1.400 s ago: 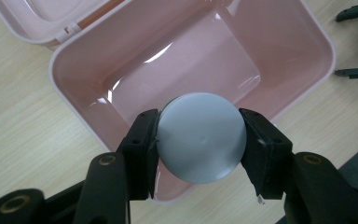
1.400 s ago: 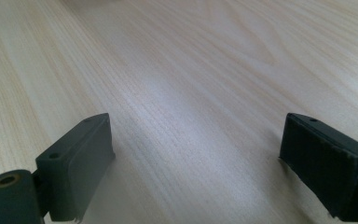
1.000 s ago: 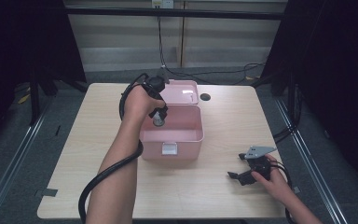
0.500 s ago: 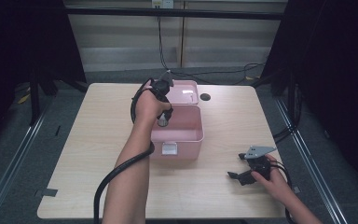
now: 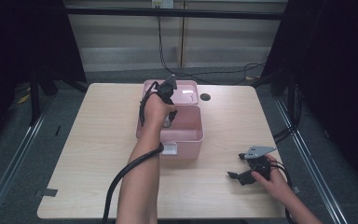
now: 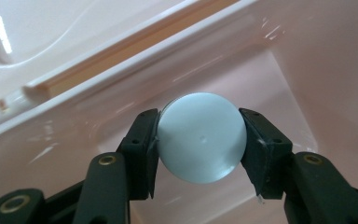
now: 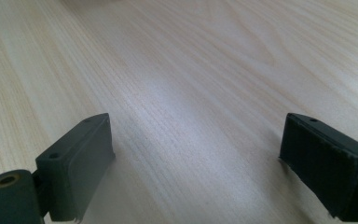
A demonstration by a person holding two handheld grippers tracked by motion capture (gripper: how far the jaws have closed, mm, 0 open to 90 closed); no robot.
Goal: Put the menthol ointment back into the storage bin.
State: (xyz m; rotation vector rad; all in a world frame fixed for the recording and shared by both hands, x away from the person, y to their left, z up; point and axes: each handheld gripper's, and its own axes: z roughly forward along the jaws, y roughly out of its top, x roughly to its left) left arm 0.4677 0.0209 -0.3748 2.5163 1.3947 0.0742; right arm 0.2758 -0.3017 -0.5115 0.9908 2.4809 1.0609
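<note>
A pink plastic box [image 5: 187,139] stands mid-table, its lid [image 5: 187,92] hinged open at the far side. My left gripper [image 5: 168,121] reaches down into the box from above its left part. It is shut on a pale blue round thing [image 6: 201,138] with a smooth face and a tiny dimple at its centre. Both pads [image 6: 144,144] press on its sides, with the box's inner wall [image 6: 284,60] behind. My right gripper [image 5: 236,176] rests low over the table at the near right, and its jaws [image 7: 196,158] stand open with bare wood between them.
A small dark round spot [image 5: 205,97] lies on the wooden table [image 5: 98,154] just right of the lid. A white label [image 5: 169,148] is on the box's front wall. Cables trail from both grippers toward the near edge. Dark floor and rails surround the table.
My left hand has moved to the right and sunk into the pink box with the round thing still gripped. The right hand has stayed put.
</note>
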